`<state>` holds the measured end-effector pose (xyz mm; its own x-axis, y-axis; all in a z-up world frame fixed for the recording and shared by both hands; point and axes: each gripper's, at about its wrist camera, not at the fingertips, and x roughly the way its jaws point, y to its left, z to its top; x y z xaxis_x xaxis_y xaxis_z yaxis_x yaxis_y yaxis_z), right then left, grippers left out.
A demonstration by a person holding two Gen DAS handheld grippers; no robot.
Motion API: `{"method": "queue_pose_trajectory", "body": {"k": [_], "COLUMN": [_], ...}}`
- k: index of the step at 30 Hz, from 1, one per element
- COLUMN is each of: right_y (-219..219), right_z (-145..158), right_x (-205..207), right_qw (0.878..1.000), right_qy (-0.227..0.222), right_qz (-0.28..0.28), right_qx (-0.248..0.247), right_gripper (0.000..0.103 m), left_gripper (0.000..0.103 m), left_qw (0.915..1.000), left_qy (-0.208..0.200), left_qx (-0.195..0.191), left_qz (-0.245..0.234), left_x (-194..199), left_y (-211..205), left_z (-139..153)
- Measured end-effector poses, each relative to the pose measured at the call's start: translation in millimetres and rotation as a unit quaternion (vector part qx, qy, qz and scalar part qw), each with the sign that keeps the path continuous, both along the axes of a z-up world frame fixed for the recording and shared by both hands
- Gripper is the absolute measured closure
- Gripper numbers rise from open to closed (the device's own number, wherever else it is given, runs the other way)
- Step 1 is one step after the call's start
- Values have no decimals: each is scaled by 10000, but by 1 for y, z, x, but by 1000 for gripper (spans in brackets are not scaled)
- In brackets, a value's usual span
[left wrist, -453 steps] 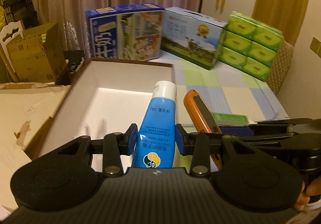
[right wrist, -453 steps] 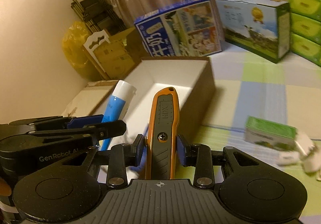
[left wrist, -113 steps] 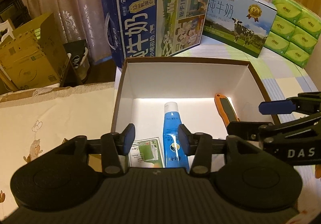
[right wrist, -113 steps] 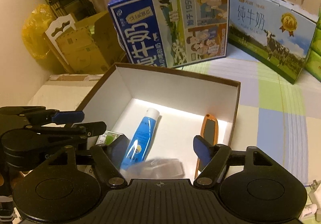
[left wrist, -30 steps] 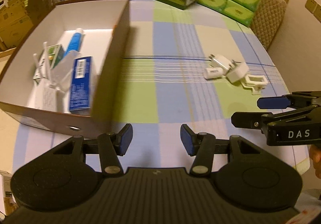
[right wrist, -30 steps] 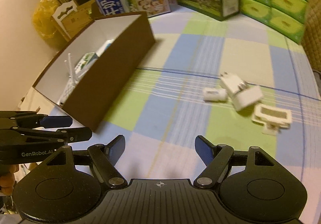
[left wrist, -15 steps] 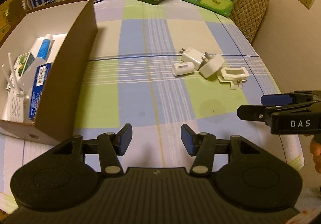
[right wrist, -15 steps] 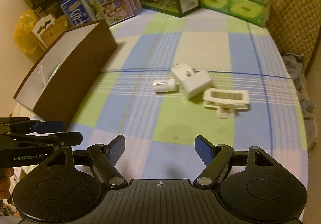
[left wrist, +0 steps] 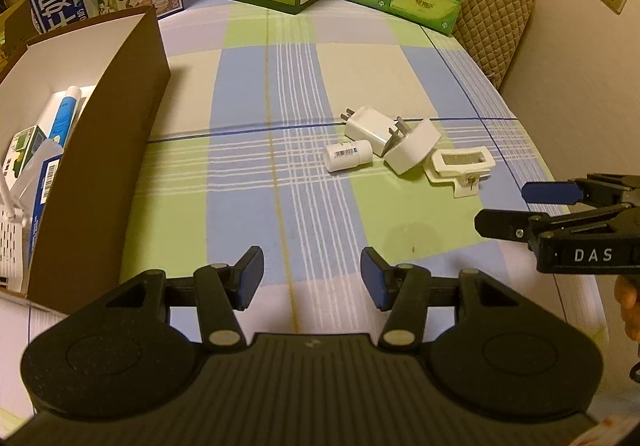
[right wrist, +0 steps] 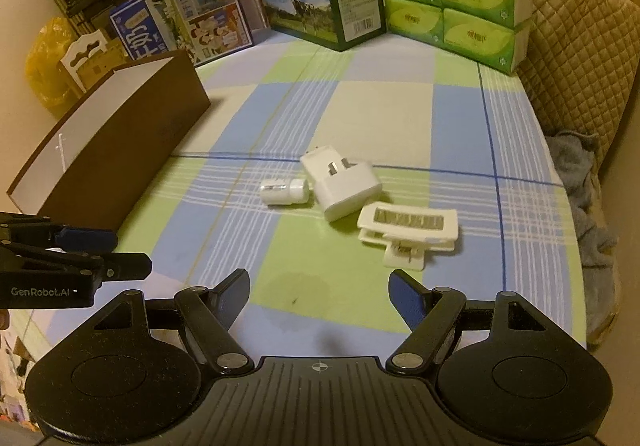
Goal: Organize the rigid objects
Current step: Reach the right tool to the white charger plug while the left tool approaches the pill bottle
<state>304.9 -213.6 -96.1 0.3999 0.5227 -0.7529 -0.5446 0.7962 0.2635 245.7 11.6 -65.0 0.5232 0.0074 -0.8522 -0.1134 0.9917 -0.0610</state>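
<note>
L gripper [left wrist: 312, 277] & R gripper [right wrist: 319, 296] are held apart-jawed, nothing between pads, above checked cloth [right wrist: 400, 118]. White plugs [right wrist: 340, 182], small cylinder [left wrist: 347, 155] & clip [right wrist: 408, 228] are clustered mid-table, well apart from brown box [left wrist: 104, 150] at left.

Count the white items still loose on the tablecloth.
4, clustered mid-table: a small cylinder leftmost, a charger plug behind it, a second adapter overlapping that plug, and a clip rightmost.
</note>
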Motion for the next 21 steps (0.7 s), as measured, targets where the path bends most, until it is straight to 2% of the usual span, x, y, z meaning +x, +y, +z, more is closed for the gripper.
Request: {"method": "queue_pose_trajectory", "body": {"k": [21], "right_y": [10], "right_z": [-5], "right_x": [37], "right_qw": [9997], "right_qy": [-49], "right_qz": [197], "right_qx": [-123], "right_gripper": [29], "left_gripper": [54], "left_qw": [9999], "left_qy": [120], "left_qx": [10], "left_qz": [-6], "left_x": [32], "left_y": [1], "left_z": [-8]}}
